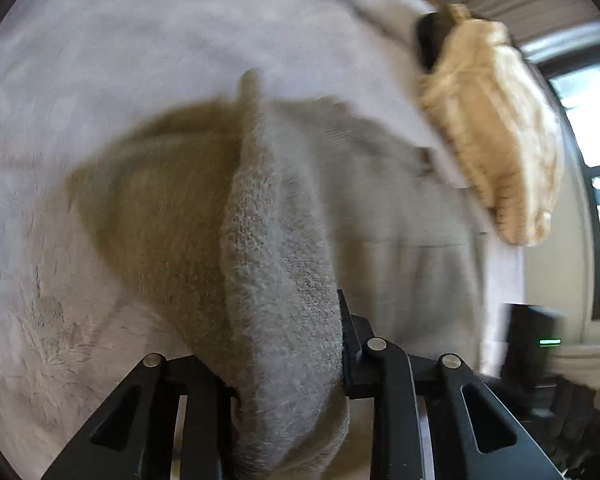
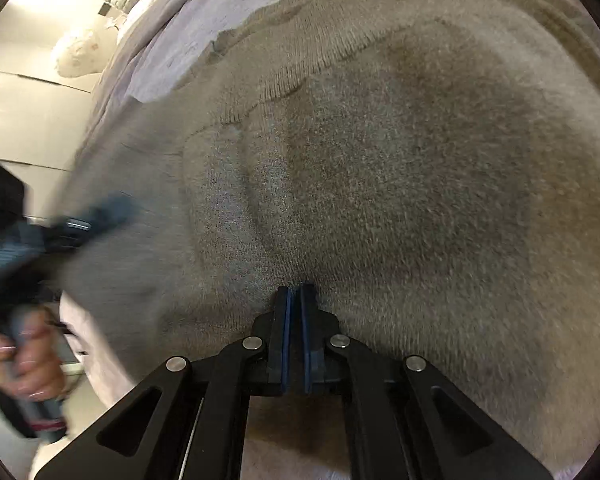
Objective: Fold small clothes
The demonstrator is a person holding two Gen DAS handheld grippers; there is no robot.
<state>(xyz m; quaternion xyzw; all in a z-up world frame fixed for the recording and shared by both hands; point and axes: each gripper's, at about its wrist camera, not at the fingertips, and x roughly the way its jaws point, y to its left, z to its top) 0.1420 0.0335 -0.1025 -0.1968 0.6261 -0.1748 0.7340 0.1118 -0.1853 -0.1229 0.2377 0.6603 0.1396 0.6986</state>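
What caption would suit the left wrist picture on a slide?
Left gripper shut on a thick fold of the grey knitted garment, lifting it off the pale fleece blanket.

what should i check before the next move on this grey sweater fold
1. Left gripper holds a bunched fold of the sweater: ok, cloth fills the space between its fingers.
2. Right gripper has cloth: cannot tell, it is shut with the fingertips pressed into the knit, but no pinched fold shows.
3. Lifted fold is clear of the bed cover: ok, it casts a shadow beneath.
4. Cream garment out of the fold's path: ok, it lies off to the side.
5. Sweater body lies flat: not ok, ridges show near the ribbed edge.
6. View sharp enough to aim: not ok, both are blurred.
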